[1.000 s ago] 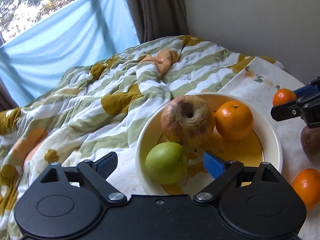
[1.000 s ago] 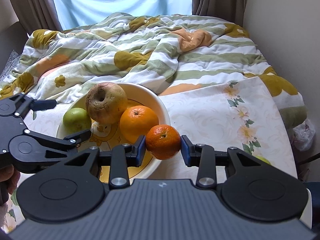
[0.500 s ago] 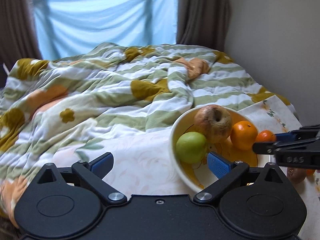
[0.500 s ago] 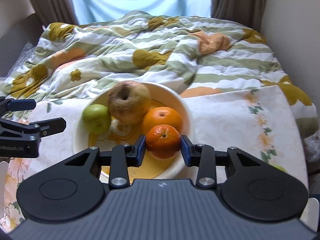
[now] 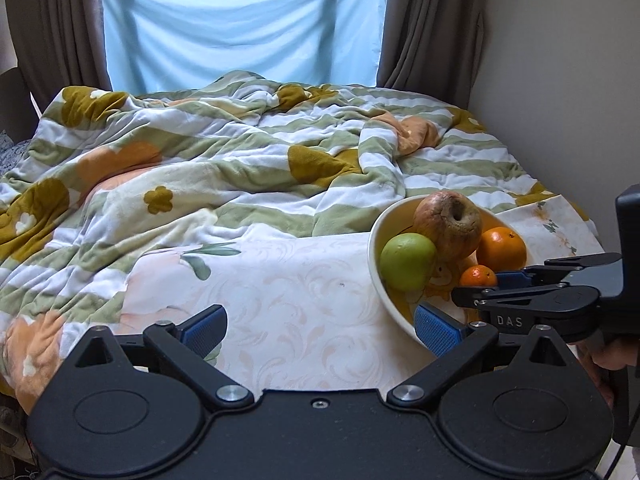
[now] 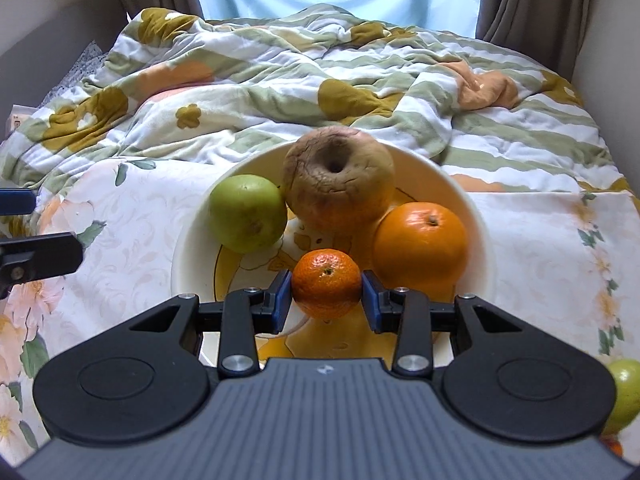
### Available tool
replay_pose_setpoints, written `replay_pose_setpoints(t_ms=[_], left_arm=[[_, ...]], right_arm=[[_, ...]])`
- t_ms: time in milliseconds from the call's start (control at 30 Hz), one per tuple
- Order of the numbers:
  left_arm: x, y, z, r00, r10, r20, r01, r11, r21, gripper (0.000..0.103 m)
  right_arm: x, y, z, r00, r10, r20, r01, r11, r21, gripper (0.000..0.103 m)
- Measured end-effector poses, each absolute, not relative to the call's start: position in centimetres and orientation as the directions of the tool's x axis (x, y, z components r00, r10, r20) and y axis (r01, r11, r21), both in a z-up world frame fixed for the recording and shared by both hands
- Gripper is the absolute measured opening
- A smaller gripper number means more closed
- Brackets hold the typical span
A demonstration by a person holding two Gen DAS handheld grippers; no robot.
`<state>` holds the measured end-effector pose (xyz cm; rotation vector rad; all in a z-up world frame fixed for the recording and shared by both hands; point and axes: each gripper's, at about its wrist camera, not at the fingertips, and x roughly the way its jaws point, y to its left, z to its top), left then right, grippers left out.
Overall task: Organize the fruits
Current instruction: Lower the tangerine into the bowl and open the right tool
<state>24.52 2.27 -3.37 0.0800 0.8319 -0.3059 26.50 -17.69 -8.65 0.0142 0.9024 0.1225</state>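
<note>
Mandarin lower, between fingers

L wrist cam left of bowl, R cam close above it, both facing window.

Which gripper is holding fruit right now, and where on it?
The right gripper pinches the small mandarin at its two sides, over the bowl. The left gripper is open and empty.
</note>
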Motion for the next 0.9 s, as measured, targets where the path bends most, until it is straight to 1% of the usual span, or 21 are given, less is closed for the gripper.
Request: replay_pose_setpoints(t_ms=[100, 167, 233, 267, 300, 367, 900], left_arm=[[24.3, 2.6, -3.5, 0.631, -0.236, -0.739, 0.3, 0.953, -0.048, 0.102], [24.2, 2.7, -3.5, 0.632, -0.236, -0.738, 0.301, 0.952, -0.047, 0.102], [24.0, 2.7, -3.3, 0.636, -0.237, -0.735, 0.299, 0.953, -0.048, 0.102], [23.8, 2.8, -3.1, 0.637, -0.237, -0.733, 0.298, 0.953, -0.05, 0.102], [23.7, 2.9, -3.0, 0.639, -0.238, -0.732, 0.297, 0.954, -0.052, 0.102], [23.3, 3.0, -2.6, 0.643, -0.238, -0.728, 0.292, 0.955, -0.054, 0.102], [17.1, 2.0, 2.2, 0.745, -0.136, -0.653, 0.152, 0.988, -0.033, 0.102]], right_arm=[[26.5, -17.4, -8.9, 0.62, 0.11, -0.777, -0.109, 0.993, 0.053, 0.052], [26.4, -17.2, -8.8, 0.626, 0.11, -0.772, -0.116, 0.992, 0.047, 0.054], [26.0, -17.2, -8.3, 0.64, 0.123, -0.759, -0.128, 0.99, 0.053, 0.068], [25.8, -17.2, -8.1, 0.646, 0.13, -0.753, -0.136, 0.989, 0.054, 0.082], [25.6, -17.2, -7.7, 0.65, 0.138, -0.747, -0.144, 0.988, 0.058, 0.093], [25.1, -17.2, -7.2, 0.665, 0.129, -0.736, -0.142, 0.989, 0.045, 0.098], [19.0, -20.3, -1.7, 0.703, 0.153, -0.694, -0.164, 0.985, 0.051, 0.099]])
